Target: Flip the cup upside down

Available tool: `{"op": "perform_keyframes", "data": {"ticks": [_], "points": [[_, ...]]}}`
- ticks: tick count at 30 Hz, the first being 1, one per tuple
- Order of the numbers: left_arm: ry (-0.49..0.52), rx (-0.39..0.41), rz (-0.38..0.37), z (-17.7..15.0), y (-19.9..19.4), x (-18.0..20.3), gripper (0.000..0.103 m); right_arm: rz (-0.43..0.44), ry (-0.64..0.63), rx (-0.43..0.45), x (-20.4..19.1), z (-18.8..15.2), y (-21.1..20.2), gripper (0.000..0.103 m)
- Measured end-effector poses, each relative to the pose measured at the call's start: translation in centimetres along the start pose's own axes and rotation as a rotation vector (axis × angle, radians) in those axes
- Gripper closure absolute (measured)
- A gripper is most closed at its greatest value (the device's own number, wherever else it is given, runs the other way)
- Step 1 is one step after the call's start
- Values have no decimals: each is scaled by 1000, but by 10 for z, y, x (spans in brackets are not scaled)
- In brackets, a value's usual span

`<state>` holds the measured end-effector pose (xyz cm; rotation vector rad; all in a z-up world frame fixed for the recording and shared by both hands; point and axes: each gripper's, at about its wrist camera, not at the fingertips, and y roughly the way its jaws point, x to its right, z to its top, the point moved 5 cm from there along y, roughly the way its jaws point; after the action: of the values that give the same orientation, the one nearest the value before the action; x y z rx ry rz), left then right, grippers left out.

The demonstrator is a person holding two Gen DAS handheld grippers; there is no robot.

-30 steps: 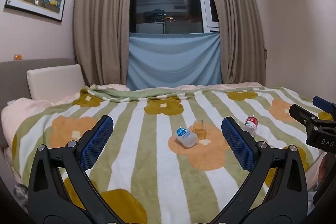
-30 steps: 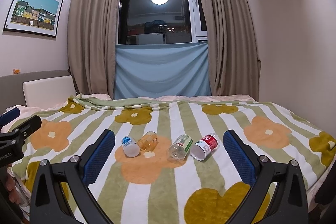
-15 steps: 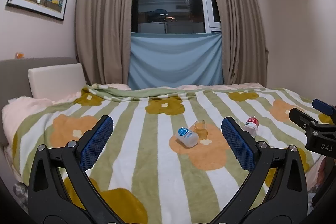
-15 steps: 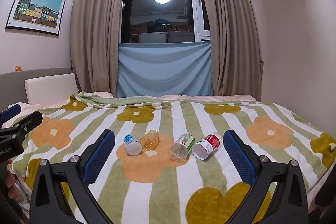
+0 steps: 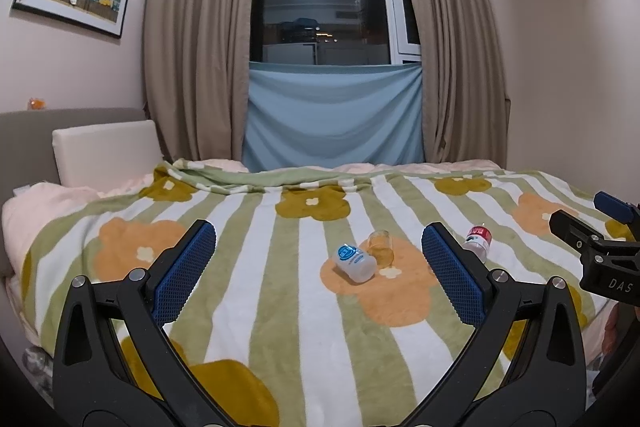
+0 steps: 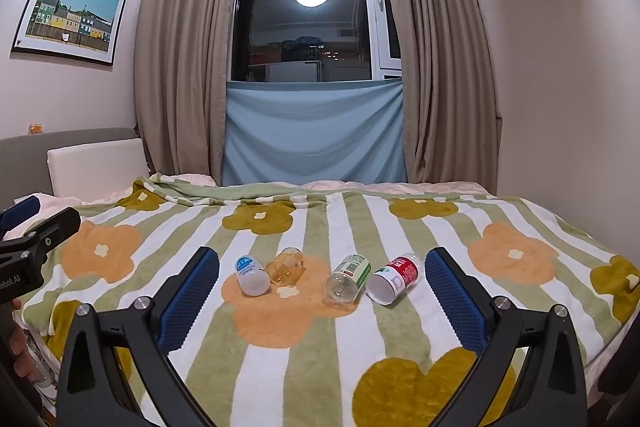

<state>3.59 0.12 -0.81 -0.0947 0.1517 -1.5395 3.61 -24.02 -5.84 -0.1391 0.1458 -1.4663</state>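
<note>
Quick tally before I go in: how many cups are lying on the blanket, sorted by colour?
Blue-label white cup: 1
Amber clear cup: 1
Green-label clear cup: 1
Red-label white cup: 1
Total: 4, all lying on their sides on the blanket; both grippers open, holding nothing.

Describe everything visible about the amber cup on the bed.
The amber cup is small, see-through and orange-tinted, apparently plastic. It lies on its side on the striped floral blanket, mouth towards the cameras, over an orange flower print. The blue-labelled white cup lies right against its left side; whether they touch is unclear. Neither hand-held gripper touches it.
</note>
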Motion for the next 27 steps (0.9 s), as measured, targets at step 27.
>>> {"op": "perform_keyframes", "data": {"ticks": [27], "points": [[1, -17, 3, 1, 6, 4, 0, -6, 6, -13, 6, -5, 4, 0]]}}
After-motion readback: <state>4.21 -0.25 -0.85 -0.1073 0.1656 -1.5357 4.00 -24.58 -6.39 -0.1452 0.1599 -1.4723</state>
